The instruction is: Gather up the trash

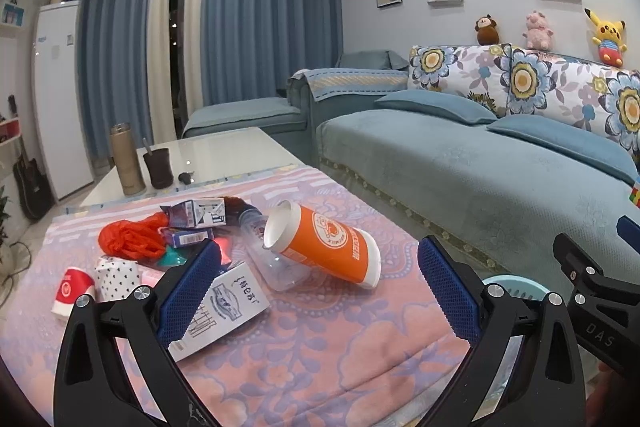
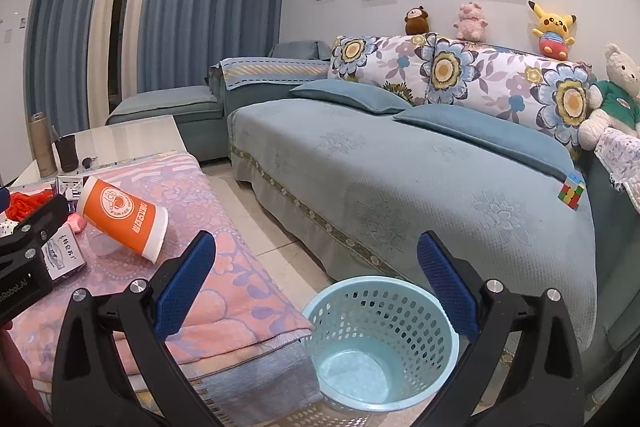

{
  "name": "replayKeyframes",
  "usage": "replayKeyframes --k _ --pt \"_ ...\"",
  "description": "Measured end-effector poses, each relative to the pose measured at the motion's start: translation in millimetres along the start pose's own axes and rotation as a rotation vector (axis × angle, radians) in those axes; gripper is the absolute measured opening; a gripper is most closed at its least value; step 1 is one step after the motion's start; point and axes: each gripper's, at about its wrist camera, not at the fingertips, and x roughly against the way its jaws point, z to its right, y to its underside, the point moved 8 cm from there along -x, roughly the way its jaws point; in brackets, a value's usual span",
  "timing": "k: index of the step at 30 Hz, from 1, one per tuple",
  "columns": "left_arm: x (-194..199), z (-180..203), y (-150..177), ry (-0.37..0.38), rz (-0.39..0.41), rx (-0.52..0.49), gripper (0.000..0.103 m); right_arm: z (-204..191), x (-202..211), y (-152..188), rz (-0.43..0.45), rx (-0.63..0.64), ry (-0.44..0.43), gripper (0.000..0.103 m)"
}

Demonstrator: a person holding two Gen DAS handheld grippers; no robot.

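Holding nothing: left hand-held gripper (image 1: 320,283) wide open over the pink flowery blanket (image 1: 320,355) on the bench (image 1: 224,151), blue pads well apart. Same for the right hand-held gripper (image 2: 316,287): wide open, empty, hanging over the light blue basket (image 2: 384,331) on the floor beside the bench.

Lying just ahead of the left one, a little past its pads: big orange cup (image 1: 324,247), tipped on its side, white open mouth toward the upper left, bottom toward the lower right. So long axis slanted across the gap, not straight along it. Leaning on a clear plastic bottle (image 1: 276,267) under it.

Closer to the left pad, partly hidden behind it: white paper pack (image 1: 228,307) with dark writing, too curly to read. Further left: red and white small cup (image 1: 72,291), spotted white wrapper (image 1: 116,277), orange-red plastic bag (image 1: 130,239), small boxes (image 1: 196,213) with bar codes.

Seen from the right wrist, whole trash pile far off to the left. Left hand nearer, by the look of it; right hand nearer the basket.

Writing: round logo and white letters on the orange cup, too small to read. "DAS" on the right tool's body at the edge of the left wrist view.
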Motion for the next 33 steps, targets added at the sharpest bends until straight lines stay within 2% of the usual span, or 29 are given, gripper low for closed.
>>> replayKeyframes --k 11,33 --pt "1.6 0.3 -0.2 -0.005 0.001 0.0 0.095 -1.1 0.9 -5.2 0.014 0.002 -0.013 0.095" --pt "16.9 -22.5 1.3 -0.039 0.02 0.044 0.095 -16.2 23.9 -19.7 0.048 0.018 -0.038 0.095"
